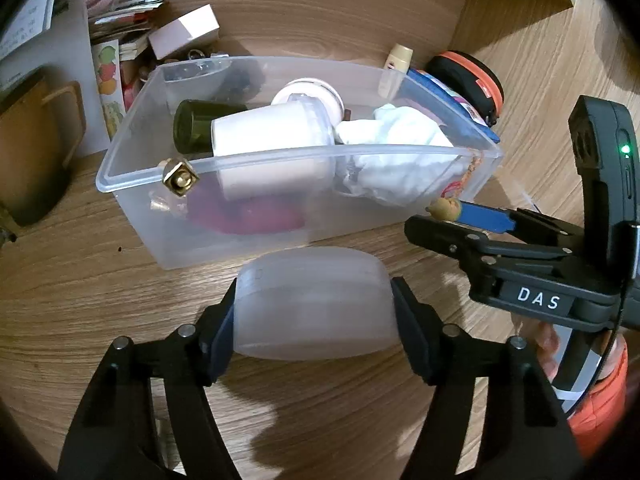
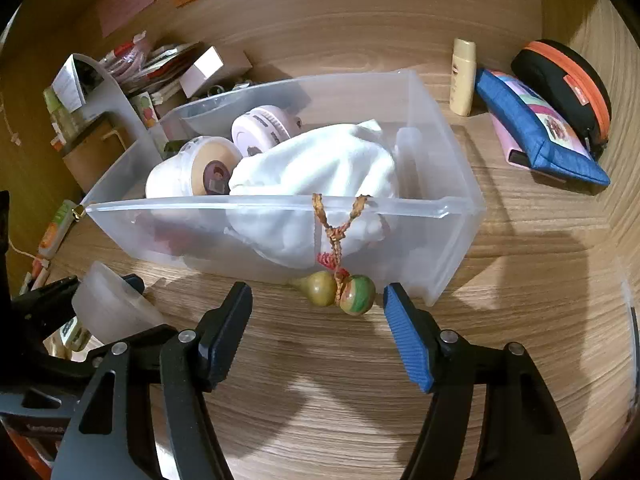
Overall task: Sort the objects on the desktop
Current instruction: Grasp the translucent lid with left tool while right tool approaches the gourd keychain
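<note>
A clear plastic bin on the wooden desk holds a white cloth, a white cup, a round pink case and a dark green bottle. My left gripper is shut on a frosted round plastic container in front of the bin. My right gripper is open and empty. Just ahead of it lie two small gourd charms whose braided cord hangs over the bin's front rim.
Right of the bin are a yellow lotion bottle, a blue pouch and a black-and-orange zip case. A pink box, booklets and a wooden stand crowd the back left. A gold clip sits at the bin's left corner.
</note>
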The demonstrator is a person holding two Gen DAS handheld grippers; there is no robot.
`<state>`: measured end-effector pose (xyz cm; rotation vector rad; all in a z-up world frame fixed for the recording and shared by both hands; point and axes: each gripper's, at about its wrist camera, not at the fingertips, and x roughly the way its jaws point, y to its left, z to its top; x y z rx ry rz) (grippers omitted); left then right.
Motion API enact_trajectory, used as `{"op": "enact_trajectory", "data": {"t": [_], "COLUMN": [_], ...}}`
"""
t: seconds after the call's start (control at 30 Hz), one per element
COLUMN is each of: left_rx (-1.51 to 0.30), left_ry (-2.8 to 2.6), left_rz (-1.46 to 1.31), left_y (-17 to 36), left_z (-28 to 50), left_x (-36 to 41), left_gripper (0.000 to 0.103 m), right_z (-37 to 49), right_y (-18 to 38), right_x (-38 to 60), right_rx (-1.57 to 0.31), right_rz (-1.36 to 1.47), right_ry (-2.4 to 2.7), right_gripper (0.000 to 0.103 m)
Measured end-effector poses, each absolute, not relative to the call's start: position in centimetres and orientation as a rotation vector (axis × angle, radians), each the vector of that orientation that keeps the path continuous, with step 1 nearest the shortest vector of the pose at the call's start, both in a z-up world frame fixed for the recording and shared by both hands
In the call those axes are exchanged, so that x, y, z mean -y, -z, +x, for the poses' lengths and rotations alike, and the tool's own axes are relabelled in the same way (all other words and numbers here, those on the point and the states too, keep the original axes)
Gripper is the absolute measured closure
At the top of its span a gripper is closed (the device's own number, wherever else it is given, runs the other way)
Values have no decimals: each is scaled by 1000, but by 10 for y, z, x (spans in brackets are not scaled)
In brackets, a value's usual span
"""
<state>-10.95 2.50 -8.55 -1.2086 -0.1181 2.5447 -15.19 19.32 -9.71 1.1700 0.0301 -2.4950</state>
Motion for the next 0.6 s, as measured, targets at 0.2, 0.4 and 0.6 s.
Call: {"op": "enact_trajectory", "data": {"t": [0.2,0.4,0.6], "left_rx": [130,141,145], "left_ry": [-2539,-2557,-2578], "left_rz": [-1207,-1190,-1159], "left_y": [85,83,77], "left_z": [-109,-109,-107], "left_x": [-22,-20,-18], "left_gripper": [38,38,38], "right_z": [-152,-152,-137], "right_y": [97,94,82], "right_x": [-202,-208,-201], "right_rx": [47,86,8], "right_rz": [1183,1173,1083], "right_ry": [2527,2535,2560], "right_gripper": [55,64,64]}}
